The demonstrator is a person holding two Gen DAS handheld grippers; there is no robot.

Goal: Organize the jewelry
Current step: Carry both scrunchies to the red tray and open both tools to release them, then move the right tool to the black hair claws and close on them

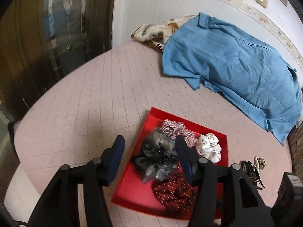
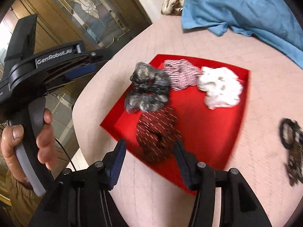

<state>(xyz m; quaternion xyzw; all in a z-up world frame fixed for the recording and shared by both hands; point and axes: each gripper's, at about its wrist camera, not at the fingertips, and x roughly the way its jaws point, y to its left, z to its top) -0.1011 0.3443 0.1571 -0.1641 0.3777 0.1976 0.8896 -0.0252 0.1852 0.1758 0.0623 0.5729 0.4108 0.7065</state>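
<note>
A red tray lies on a pink quilted bed. It holds several scrunchies: a grey-black one, a red-white striped one, a white one and a dark red dotted one. Dark metal hair clips lie on the bed right of the tray. My left gripper is open and empty above the tray's left part. My right gripper is open and empty, its fingers on either side of the dark red scrunchie, just above it.
A blue cloth covers a patterned pillow at the far side of the bed. A wooden door with glass panels stands left. The left hand-held gripper body shows at left in the right wrist view.
</note>
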